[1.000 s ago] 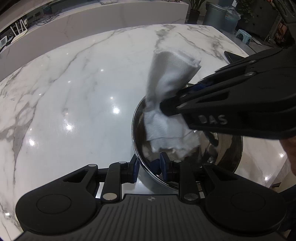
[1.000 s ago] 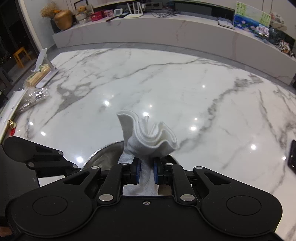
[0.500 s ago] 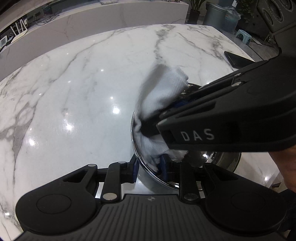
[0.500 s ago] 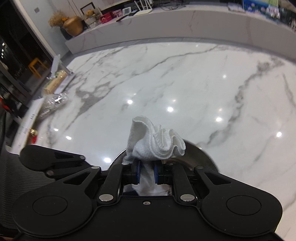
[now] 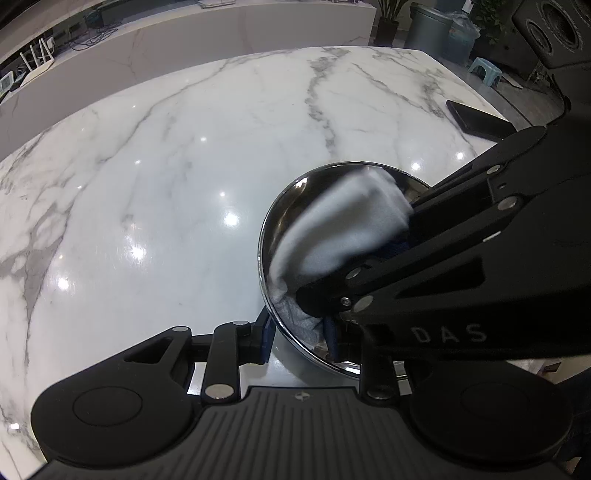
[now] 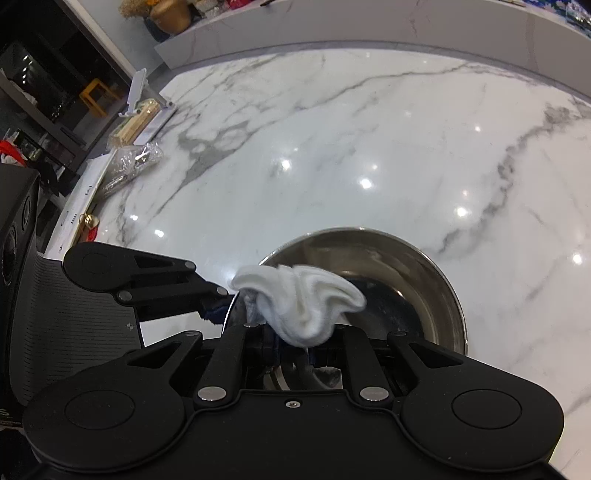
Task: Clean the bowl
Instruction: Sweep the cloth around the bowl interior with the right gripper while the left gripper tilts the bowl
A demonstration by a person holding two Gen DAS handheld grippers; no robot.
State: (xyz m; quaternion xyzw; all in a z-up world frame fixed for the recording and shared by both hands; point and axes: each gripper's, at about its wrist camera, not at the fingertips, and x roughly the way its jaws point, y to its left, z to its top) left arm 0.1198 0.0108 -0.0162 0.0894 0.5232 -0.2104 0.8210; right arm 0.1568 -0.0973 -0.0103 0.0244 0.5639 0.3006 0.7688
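bowl (image 5: 280,236) on marble (image 5: 155,192), rim between left gripper (image 5: 299,332) jaws, just been opening, hold unclear. right gripper (image 6: 291,347) clamped on cloth (image 6: 299,302) inside bowl. risk: hard wipe could skid or tip bowl.

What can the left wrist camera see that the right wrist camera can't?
Only the left wrist view shows the dark flat slab near the table's far edge and the grey bin beyond. Only the right wrist view shows the crinkly plastic bag and the gold vase. Both show the steel bowl on the marble table, and the white cloth pinched in the right gripper.
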